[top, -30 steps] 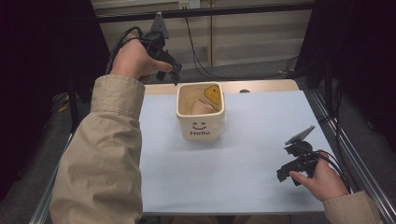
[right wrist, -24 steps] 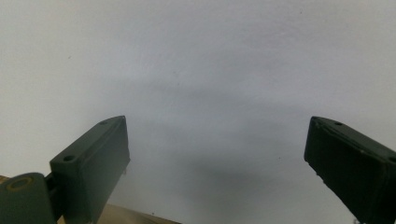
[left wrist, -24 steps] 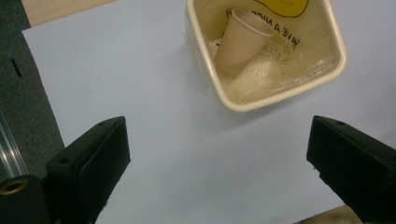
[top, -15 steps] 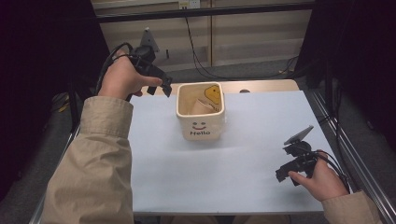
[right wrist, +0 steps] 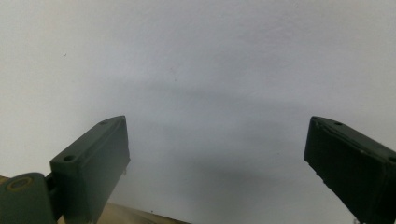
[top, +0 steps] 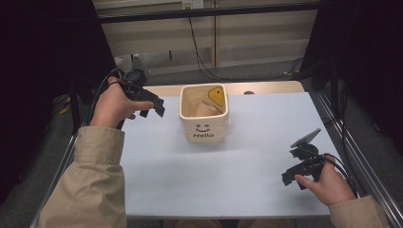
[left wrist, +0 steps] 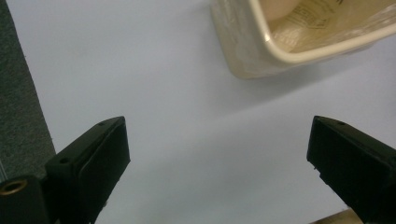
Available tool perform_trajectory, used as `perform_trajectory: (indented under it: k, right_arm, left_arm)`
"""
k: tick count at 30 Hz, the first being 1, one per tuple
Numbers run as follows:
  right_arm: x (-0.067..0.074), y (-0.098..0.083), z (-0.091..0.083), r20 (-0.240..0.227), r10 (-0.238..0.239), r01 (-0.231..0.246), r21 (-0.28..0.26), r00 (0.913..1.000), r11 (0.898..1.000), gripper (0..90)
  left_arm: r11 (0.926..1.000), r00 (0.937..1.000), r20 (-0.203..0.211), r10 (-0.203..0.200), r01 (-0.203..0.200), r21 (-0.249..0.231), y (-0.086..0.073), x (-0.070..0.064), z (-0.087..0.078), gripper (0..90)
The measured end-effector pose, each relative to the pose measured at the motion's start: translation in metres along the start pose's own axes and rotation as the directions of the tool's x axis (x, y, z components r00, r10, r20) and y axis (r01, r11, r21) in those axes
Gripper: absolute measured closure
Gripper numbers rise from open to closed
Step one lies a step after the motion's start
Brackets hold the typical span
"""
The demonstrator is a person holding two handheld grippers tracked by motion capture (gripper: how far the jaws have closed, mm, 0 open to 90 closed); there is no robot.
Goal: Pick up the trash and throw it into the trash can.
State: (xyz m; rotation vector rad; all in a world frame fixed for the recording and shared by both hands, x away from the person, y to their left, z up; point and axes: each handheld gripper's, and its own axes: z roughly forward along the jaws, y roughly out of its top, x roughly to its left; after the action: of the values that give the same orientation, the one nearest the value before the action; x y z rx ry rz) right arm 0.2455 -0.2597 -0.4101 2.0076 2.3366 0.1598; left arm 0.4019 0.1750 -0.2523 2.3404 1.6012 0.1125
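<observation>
The left claw (left wrist: 219, 154) looks down on the pale desk (left wrist: 154, 88), its two black jaws rising from the bottom corners and standing wide apart, with nothing between them. Beyond the jaws, toward the upper right, sits a cream square container (left wrist: 261, 51) — one corner and part of its rounded rim in sight, with printed paper or wrapping lying inside. Its soft shadow falls across the desk below it. Along the left edge runs a dark grey strip — what it is cannot be told.

High view: above my side, facing forward and down over white sheet (top: 228, 175). Left gripper view: close above sheet, container (left wrist: 299, 37) corner at top, shared with high view. Right gripper view: close on bare sheet.
</observation>
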Motion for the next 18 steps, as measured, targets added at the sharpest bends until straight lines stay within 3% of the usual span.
perform_trajectory:
  k: [12, 17, 18]
  right_arm:
    - [0.001, 0.001, 0.001, 0.015, 0.007, -0.007, 0.006, 0.9999, 1.000, 6.6]
    - [0.000, 0.001, 0.002, 0.012, 0.010, -0.010, 0.003, 0.9999, 1.000, 6.7]
    - [0.000, 0.001, 0.002, 0.011, 0.009, -0.009, 0.002, 0.9999, 1.000, 6.7]
  left_arm:
    - [1.0000, 0.9999, 0.013, 0.003, -0.003, 0.004, -0.035, 0.011, 0.031, 5.7]
    - [1.0000, 0.9999, 0.015, -0.004, 0.004, 0.004, -0.050, 0.012, 0.043, 5.6]
    - [0.9998, 0.9996, 0.019, -0.021, 0.021, -0.002, -0.053, 0.012, 0.045, 5.7]
